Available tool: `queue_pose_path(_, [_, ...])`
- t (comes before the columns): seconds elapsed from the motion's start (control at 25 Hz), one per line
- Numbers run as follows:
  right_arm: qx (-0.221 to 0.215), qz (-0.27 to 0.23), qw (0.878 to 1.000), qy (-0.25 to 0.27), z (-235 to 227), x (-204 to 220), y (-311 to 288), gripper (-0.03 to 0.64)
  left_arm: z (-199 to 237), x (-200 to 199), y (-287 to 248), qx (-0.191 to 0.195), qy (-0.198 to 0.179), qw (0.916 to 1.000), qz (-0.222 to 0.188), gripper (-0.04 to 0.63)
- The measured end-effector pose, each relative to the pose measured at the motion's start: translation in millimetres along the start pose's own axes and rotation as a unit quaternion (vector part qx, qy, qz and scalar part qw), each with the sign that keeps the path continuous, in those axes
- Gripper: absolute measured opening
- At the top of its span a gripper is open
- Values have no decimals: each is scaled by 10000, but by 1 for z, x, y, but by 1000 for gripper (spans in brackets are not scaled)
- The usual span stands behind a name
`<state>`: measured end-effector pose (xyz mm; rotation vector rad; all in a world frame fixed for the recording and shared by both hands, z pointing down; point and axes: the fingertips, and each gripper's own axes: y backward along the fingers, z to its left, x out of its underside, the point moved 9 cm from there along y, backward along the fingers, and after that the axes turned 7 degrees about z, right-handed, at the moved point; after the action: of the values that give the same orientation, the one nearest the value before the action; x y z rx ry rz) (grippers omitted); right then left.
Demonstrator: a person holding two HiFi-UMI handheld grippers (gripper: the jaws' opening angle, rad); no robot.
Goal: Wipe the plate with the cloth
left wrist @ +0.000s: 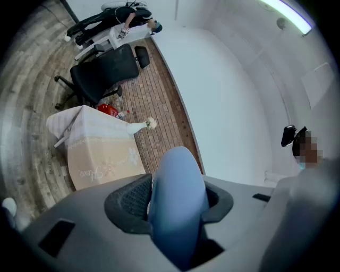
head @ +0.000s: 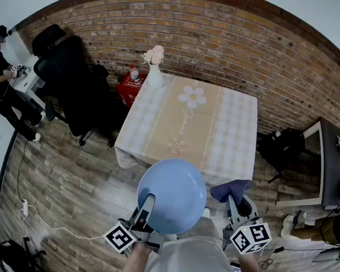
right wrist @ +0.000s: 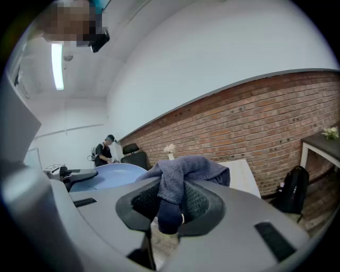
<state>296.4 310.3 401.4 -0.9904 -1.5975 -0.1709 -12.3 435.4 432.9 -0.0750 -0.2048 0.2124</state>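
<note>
**A:** Start on the left. What has the left gripper (head: 145,206) got?

**B:** Its jaws are clamped on the rim of the blue plate (head: 173,195). The left gripper view looks along the plate edge-on, with the rim wedged between the two pads.

**A:** And where is the plate?

**B:** It is up in the air in front of the person. In the head view it hangs over the wooden floor (head: 74,187), just short of the near edge of the table (head: 239,127), and nothing supports it from below. Its round face is turned up to the head camera, so I judge it roughly level. It is gripped only at its near-left edge.

**A:** And on the right?

**B:** The right gripper (head: 239,206) has its jaws closed on the dark blue cloth (head: 231,189). A fold is pinched between the pads and the rest is bunched over the top of the jaws.

**A:** So which way must the cloth travel?

**B:** To the left. The cloth sits just beside the plate's right rim, at about the same height. The right gripper view shows the plate's face low on its left. I can't tell whether the cloth touches the rim yet.

**A:** Any risk?

**B:** The plate is held at one edge only. Pressing hard on the far side could, I'd guess, lever it in the jaws, so light strokes toward the gripped edge look safer.
</note>
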Motion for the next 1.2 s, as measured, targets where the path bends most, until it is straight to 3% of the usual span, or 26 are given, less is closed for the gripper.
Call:
queue_pose_path(0.2, [106, -16, 9999, -49, 5, 16, 24, 98, -10, 26, 17, 183, 47, 9996, -188, 190])
queue_pose_path(0.48, [-13, -189, 9997, -120, 18, 20, 44, 98, -26, 38, 20, 149, -154, 9997, -102, 190])
queue_pose_path(0.72, [-15, -543, 9982, -263, 2, 8, 47, 98, -43, 48, 9, 190, -361, 9991, -151, 190])
queue_pose_path(0.96, [-148, -808, 9966, -23, -10, 9, 45, 98, -33, 70, -6, 206, -300, 9991, -193, 190])
queue_pose_path(1.2, [-179, -791, 9967, -59, -6, 1, 21, 98, -24, 43, -33, 93, -459, 9989, -39, 190])
